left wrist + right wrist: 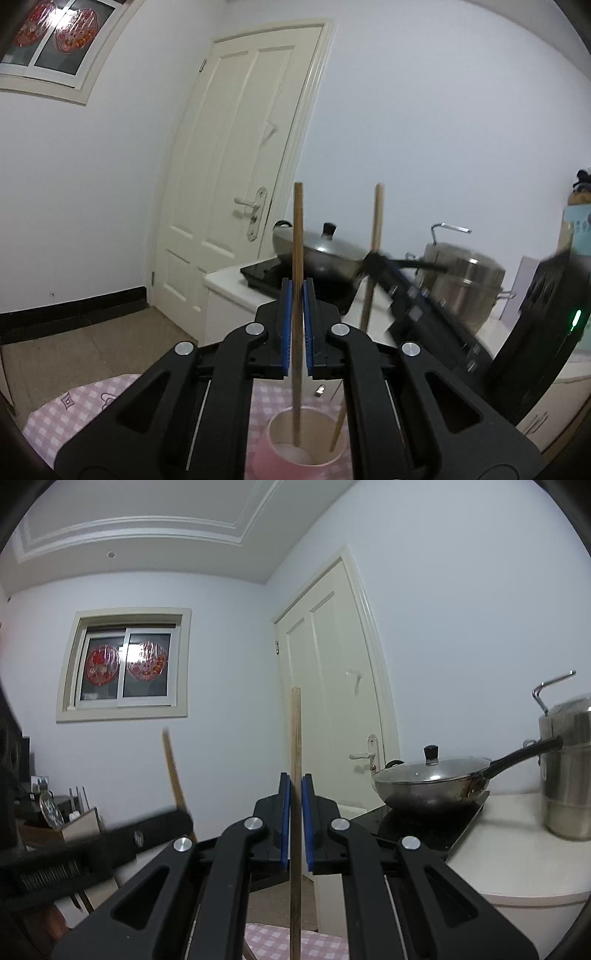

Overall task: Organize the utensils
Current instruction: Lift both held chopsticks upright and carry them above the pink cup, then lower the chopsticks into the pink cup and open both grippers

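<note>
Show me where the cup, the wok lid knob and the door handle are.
cup (274, 424): left wrist view, near rim
wok lid knob (430, 753): right wrist view, black top
door handle (243, 202): left wrist view, lever

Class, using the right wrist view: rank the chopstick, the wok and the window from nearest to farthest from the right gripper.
1. Chopstick: upright between the right gripper's pads.
2. Wok: ahead to the right, on the cooktop.
3. Window: on the far wall, upper left.
</note>
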The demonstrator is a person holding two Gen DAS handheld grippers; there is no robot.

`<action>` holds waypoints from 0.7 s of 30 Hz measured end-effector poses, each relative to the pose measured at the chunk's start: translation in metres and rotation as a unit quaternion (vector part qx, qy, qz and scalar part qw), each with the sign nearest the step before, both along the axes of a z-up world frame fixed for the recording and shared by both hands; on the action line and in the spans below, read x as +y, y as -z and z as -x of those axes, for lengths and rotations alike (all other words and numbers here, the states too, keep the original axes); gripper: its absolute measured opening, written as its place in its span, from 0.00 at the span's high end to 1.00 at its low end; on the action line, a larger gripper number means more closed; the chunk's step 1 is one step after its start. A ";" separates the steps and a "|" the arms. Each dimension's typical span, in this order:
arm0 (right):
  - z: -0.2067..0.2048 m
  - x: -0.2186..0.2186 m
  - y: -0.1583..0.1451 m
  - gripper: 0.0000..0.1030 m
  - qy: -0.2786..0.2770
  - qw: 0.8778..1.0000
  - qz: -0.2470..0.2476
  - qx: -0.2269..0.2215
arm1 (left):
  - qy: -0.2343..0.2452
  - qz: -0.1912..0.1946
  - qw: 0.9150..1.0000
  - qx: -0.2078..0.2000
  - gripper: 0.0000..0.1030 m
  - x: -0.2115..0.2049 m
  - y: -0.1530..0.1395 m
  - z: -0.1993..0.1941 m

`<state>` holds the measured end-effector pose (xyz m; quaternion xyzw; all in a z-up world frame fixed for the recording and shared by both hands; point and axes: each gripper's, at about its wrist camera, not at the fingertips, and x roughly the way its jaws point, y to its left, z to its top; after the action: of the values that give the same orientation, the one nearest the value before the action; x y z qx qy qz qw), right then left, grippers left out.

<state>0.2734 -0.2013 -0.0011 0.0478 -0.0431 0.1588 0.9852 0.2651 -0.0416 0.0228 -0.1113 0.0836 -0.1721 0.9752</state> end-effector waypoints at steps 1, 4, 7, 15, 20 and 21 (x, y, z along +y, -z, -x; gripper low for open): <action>-0.001 -0.003 -0.002 0.95 -0.004 1.000 -0.012 0.001 | 0.000 -0.001 1.000 0.007 0.94 0.001 0.004 -0.002; 0.001 -0.004 -0.006 0.95 -0.011 1.000 -0.023 -0.002 | -0.001 0.000 1.000 0.025 0.94 0.004 0.014 -0.008; 0.004 0.003 0.003 0.95 -0.009 1.000 0.006 -0.005 | -0.002 -0.010 0.999 0.037 0.94 0.003 0.026 -0.012; 0.008 -0.002 0.034 0.95 -0.008 0.999 0.029 0.042 | 0.008 -0.034 0.998 0.061 0.94 -0.002 0.046 -0.010; 0.018 -0.013 0.045 0.95 0.003 0.998 0.021 0.064 | 0.014 -0.032 0.997 0.063 0.93 -0.001 0.041 -0.004; 0.022 -0.016 0.046 0.95 0.004 0.997 0.015 0.070 | 0.015 -0.034 0.997 0.065 0.93 -0.001 0.040 -0.003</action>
<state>0.2511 -0.2173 -0.0471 0.0440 0.0277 0.1520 0.9870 0.2678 -0.0426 -0.0169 -0.0878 0.1539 -0.1762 0.9683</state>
